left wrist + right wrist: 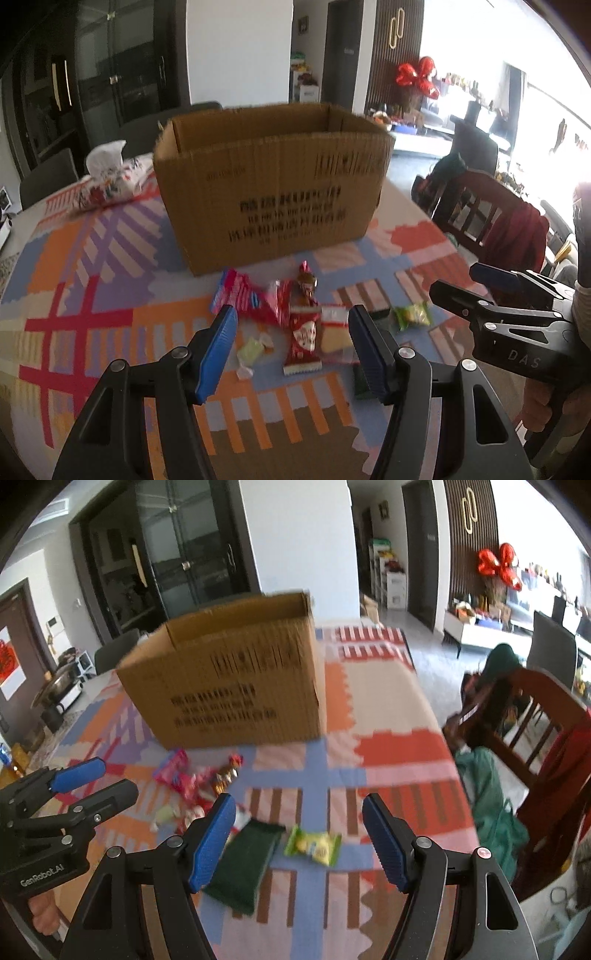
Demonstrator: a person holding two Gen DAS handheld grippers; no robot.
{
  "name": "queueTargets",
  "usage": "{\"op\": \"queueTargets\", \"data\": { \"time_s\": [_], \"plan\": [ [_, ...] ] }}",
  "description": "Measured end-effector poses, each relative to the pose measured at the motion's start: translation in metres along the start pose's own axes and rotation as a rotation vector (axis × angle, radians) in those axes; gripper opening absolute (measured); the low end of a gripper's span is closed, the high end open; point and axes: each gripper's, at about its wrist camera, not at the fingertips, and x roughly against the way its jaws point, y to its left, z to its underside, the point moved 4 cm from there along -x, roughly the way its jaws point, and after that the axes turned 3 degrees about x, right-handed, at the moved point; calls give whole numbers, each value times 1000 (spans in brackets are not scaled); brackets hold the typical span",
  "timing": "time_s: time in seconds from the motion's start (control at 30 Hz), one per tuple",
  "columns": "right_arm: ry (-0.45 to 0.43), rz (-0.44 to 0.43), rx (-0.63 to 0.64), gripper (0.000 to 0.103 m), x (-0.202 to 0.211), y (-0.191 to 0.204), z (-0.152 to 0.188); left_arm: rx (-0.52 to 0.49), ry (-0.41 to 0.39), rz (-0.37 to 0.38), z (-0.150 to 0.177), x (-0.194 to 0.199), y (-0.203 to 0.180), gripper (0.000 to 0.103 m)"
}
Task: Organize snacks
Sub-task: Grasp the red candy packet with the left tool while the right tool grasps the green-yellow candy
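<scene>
An open cardboard box (273,184) stands on the patterned tablecloth; it also shows in the right wrist view (229,679). Snacks lie in front of it: a pink packet (240,295), a red packet (303,339), a pale green candy (251,347), a yellow cake in clear wrap (334,332), a green-yellow packet (413,314) (314,843) and a dark green packet (243,860). My left gripper (291,350) is open above the red packet. My right gripper (299,842) is open above the green packets; it also shows in the left wrist view (469,284).
A floral tissue pack (110,173) lies left of the box. A wooden chair with red cloth (546,746) stands off the table's right edge. The left gripper shows at the left of the right wrist view (88,782).
</scene>
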Motion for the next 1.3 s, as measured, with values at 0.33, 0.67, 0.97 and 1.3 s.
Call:
{"op": "queueTargets", "data": {
  "time_s": [0.33, 0.67, 0.97, 1.3],
  "plan": [
    [111, -10, -25, 72, -32, -4, 31, 30, 114, 15, 25, -36, 4, 60],
    [141, 23, -21, 71, -53, -6, 35, 64, 169, 32, 29, -64, 10, 50],
    [163, 29, -19, 63, -66, -7, 37, 69, 165, 37, 22, -76, 10, 47],
    [152, 99, 40, 44, -69, -4, 38, 97, 188, 65, 21, -87, 7, 29]
  ]
}}
